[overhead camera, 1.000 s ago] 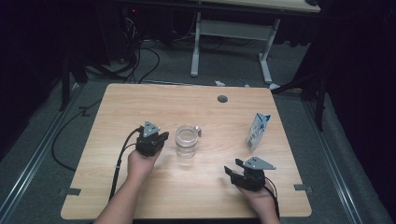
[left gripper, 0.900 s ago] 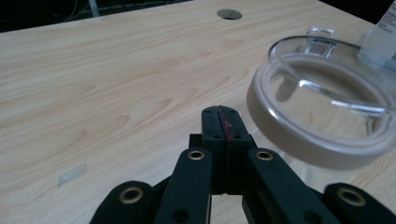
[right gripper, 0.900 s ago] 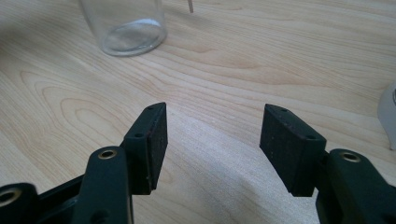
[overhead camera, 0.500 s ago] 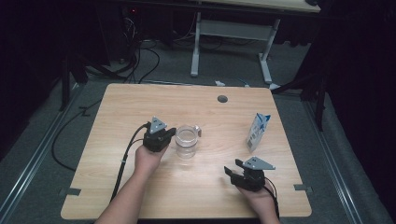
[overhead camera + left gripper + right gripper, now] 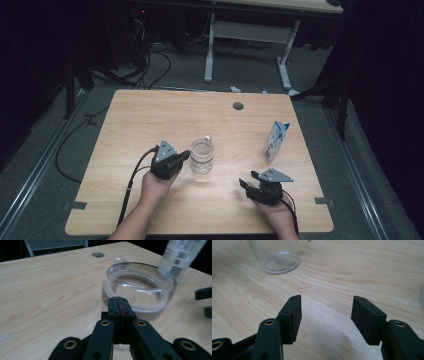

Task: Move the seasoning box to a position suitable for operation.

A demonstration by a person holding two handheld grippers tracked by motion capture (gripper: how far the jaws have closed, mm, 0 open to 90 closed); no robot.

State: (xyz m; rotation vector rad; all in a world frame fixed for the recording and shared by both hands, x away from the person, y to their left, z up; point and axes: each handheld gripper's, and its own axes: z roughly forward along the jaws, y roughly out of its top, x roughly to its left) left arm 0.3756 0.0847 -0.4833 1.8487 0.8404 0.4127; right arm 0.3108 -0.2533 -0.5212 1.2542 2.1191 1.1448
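A clear, empty glass (image 5: pixel 202 156) stands upright near the middle of the wooden table (image 5: pixel 150 120). My left gripper (image 5: pixel 185 156) is shut with nothing between its jaws. Its tip is right at the glass's left side, and I cannot tell whether it touches. In the left gripper view the closed tips (image 5: pixel 119 301) sit just below the glass rim (image 5: pixel 140 287). My right gripper (image 5: pixel 248 184) rests near the front right of the table, open and empty. In the right gripper view its pads (image 5: pixel 325 310) frame bare wood, with the glass base (image 5: pixel 278 260) farther off.
A small blue-and-white carton (image 5: pixel 276 140) stands upright at the right, also in the left gripper view (image 5: pixel 180 257). A tiny clear piece (image 5: pixel 207 137) lies just behind the glass. A round cable hole (image 5: pixel 238 106) is near the far edge.
My left gripper has slid right across the table up to the side of the glass. The right gripper and the glass have stayed put.
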